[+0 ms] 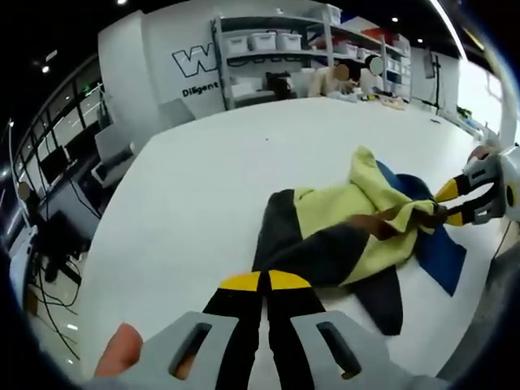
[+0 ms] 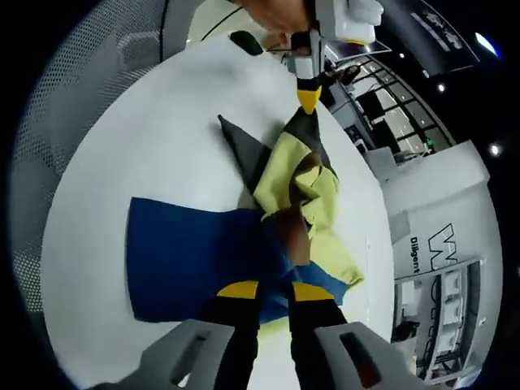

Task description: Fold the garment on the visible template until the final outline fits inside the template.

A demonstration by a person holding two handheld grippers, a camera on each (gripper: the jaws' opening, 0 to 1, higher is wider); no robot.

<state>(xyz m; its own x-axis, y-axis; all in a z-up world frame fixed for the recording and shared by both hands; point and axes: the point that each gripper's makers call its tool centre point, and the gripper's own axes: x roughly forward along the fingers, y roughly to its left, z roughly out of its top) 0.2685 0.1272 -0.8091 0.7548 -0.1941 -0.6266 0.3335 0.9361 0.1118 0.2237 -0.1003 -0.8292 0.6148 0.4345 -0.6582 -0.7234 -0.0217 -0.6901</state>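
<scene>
A garment (image 1: 349, 219) of yellow-green, dark grey and brown cloth lies bunched on the white table. It partly covers a blue template (image 1: 443, 252). My left gripper (image 1: 264, 282) is shut on the garment's dark end at its near edge. My right gripper (image 1: 449, 203) comes in from the right, shut on a brown and yellow fold. In the right gripper view the garment (image 2: 305, 179) stretches from my right gripper (image 2: 274, 291) up to my left gripper (image 2: 307, 99). The blue template (image 2: 179, 260) spreads to the left, mostly uncovered.
The white table (image 1: 211, 179) is wide, with bare surface left of the garment. Shelves with white bins (image 1: 268, 41) and seated people (image 1: 341, 77) are beyond its far end. Desks and cables (image 1: 49, 244) stand off the left edge. A mesh chair (image 2: 106, 57) is beside the table.
</scene>
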